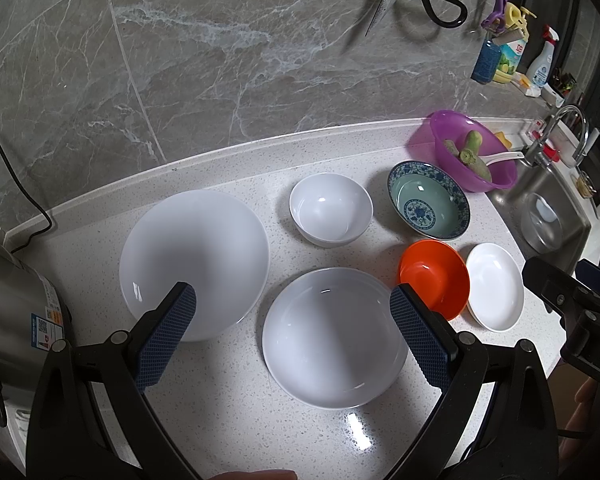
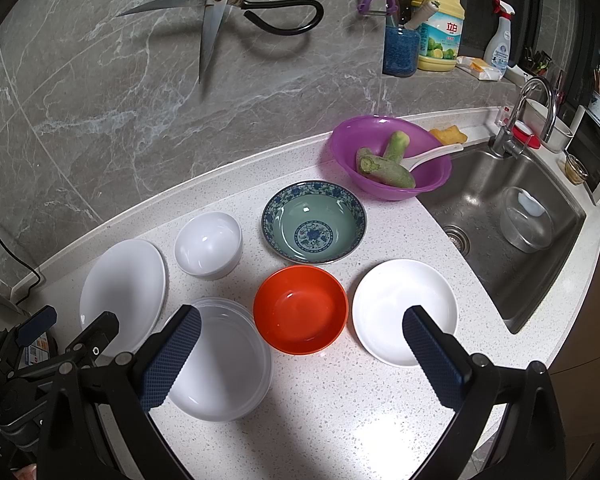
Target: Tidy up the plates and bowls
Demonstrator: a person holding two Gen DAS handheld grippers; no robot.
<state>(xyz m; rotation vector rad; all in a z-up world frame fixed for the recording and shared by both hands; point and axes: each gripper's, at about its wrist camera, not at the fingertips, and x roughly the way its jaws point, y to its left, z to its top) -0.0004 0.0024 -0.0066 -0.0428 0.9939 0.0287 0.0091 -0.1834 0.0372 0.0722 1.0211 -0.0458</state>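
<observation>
In the left wrist view, the left hand-held gripper (image 1: 292,304) hung above the speckled white surface (image 1: 228,412) with its fingers spread wide and nothing between them. A deep white plate (image 1: 334,336) lay directly under the gap. A large flat white plate (image 1: 194,260) lay to its left, partly behind the left finger. Further back stood a small white bowl (image 1: 331,215) and, to the right of it, a blue patterned bowl (image 1: 429,205). An orange bowl (image 1: 434,278) sat just beside the right finger, and its rim overlapped a small white plate (image 1: 496,286) in this view. A purple basin (image 1: 474,150) holding green vegetable pieces and a white spoon stood next to the sink (image 1: 548,216).

In the right wrist view, the right hand-held gripper (image 2: 302,336) was likewise wide apart and empty, above the same surface (image 2: 340,412). The orange bowl (image 2: 300,310) sat between its fingers, near the small white plate (image 2: 404,310) on the right and the deep white plate (image 2: 220,360) on the left. The large flat plate (image 2: 124,294), the small white bowl (image 2: 209,245) and the blue patterned bowl (image 2: 314,222) stood behind. The purple basin (image 2: 390,158) stood at the edge of the sink (image 2: 512,240). Scissors (image 2: 216,12) hung on the grey wall. The left hand-held gripper (image 2: 66,334) showed at the lower left.
</observation>
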